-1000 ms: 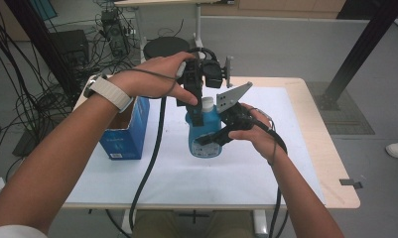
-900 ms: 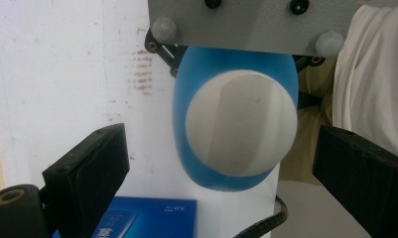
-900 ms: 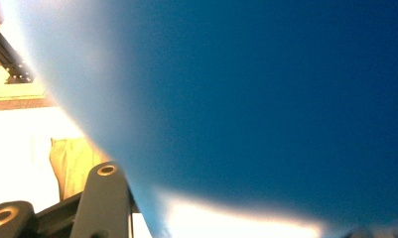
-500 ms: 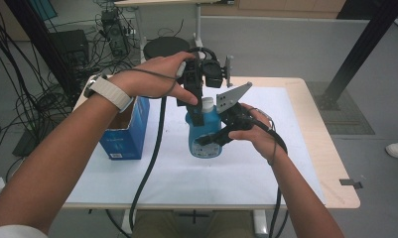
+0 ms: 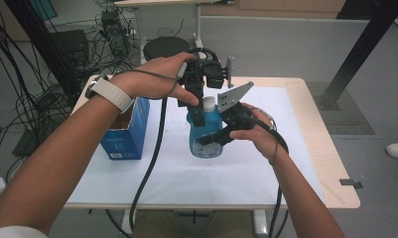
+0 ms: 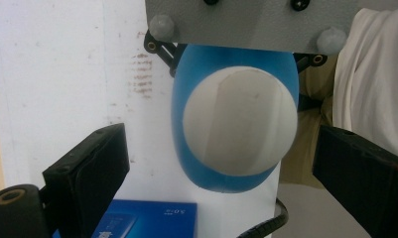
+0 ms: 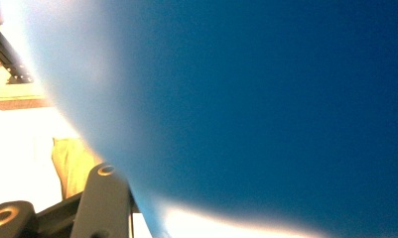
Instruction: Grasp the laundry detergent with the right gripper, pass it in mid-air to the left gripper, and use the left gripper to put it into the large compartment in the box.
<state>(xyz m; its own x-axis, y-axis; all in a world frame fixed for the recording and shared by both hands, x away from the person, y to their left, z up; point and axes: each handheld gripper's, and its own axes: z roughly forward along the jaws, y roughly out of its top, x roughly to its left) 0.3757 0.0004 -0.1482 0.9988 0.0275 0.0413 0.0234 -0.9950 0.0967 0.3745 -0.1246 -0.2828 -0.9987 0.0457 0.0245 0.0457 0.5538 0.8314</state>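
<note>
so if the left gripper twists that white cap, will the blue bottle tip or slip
Probably not tip: the blue bottle stands upright on the table with the right gripper against its body. It looks smooth and rounded, so it could rotate. The white cap looks rigid.

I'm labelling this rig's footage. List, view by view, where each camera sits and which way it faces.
High view: above the person's side, looking forward and down at the table; both forearms enter from below.
Left gripper view: above the blue bottle, looking straight down on its white cap between its open jaws.
Right gripper view: pressed against the bottle's side; one jaw shows.
Shared: all three show the bottle; high and left views show the blue box.
</note>
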